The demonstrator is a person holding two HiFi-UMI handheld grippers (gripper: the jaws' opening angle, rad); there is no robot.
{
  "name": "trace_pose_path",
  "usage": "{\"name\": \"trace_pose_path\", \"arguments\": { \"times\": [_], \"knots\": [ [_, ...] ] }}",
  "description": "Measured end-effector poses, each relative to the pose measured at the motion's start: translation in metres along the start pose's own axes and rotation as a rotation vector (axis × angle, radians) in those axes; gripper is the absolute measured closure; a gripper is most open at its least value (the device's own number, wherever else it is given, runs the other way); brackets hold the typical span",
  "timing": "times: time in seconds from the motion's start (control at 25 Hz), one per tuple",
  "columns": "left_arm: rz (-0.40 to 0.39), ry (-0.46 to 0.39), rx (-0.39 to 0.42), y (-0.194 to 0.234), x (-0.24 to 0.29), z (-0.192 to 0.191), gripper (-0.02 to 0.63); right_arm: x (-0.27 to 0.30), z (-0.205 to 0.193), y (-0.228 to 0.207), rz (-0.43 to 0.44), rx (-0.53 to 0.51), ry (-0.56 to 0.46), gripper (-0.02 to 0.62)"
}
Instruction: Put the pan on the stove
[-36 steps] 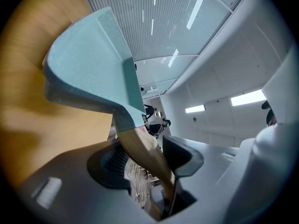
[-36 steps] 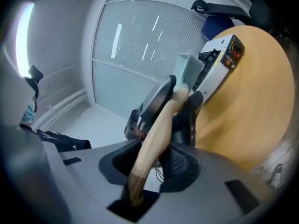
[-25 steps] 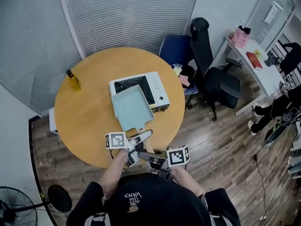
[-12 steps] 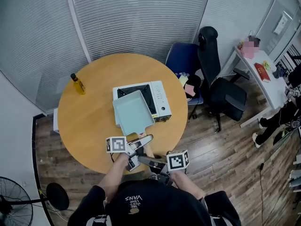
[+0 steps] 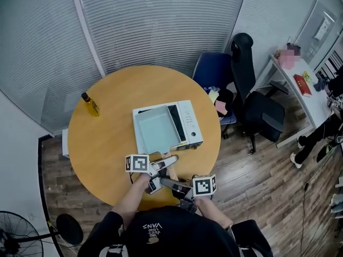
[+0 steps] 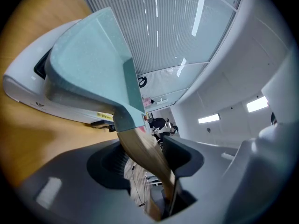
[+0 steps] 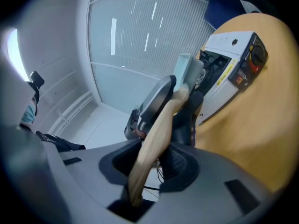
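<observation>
A pale teal square pan (image 5: pixel 155 130) sits over the white portable stove (image 5: pixel 187 123) in the middle of the round wooden table (image 5: pixel 102 143). Its wooden handle (image 5: pixel 159 157) points toward me. My left gripper (image 5: pixel 162 166) is shut on the handle just behind the pan; in the left gripper view the handle (image 6: pixel 142 153) runs between its jaws up to the pan (image 6: pixel 88 64). My right gripper (image 5: pixel 170 183) is shut on the handle's end, and in the right gripper view the handle (image 7: pixel 156 134) passes between the jaws toward the stove (image 7: pixel 233 64).
A yellow oil bottle (image 5: pixel 90 104) stands at the table's left edge. A blue chair (image 5: pixel 211 71) and a black office chair (image 5: pixel 254 98) are beyond the table on the right. A white desk (image 5: pixel 300 87) is at far right, a fan (image 5: pixel 13 234) at bottom left.
The pan moved forward from overhanging the stove's near-left side to lying squarely over the stove. Both grippers followed with the handle still in them.
</observation>
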State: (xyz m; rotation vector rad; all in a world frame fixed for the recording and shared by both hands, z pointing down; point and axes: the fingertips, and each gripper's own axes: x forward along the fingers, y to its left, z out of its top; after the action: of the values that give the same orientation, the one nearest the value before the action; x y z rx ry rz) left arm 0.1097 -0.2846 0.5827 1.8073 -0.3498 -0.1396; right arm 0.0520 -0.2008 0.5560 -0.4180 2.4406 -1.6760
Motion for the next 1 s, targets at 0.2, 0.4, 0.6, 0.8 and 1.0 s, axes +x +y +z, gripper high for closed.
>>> {"name": "trace_pose_path", "arguments": {
  "times": [0.2, 0.4, 0.6, 0.8, 1.0],
  "knots": [
    [0.005, 0.040, -0.001, 0.013, 0.007, 0.015, 0.388, 0.009, 0.016, -0.015, -0.002, 0.009, -0.041, 0.486],
    [0.008, 0.068, -0.006, 0.027, 0.014, 0.025, 0.388, 0.015, 0.027, -0.029, -0.004, 0.021, -0.067, 0.486],
    [0.012, 0.068, -0.018, 0.036, 0.016, 0.031, 0.387, 0.018, 0.032, -0.038, -0.010, 0.027, -0.060, 0.486],
    [0.015, 0.081, -0.026, 0.042, 0.020, 0.034, 0.387, 0.020, 0.036, -0.043, -0.017, 0.046, -0.065, 0.486],
    [0.014, 0.075, -0.022, 0.047, 0.022, 0.040, 0.387, 0.022, 0.041, -0.049, -0.008, 0.052, -0.069, 0.486]
  ]
}}
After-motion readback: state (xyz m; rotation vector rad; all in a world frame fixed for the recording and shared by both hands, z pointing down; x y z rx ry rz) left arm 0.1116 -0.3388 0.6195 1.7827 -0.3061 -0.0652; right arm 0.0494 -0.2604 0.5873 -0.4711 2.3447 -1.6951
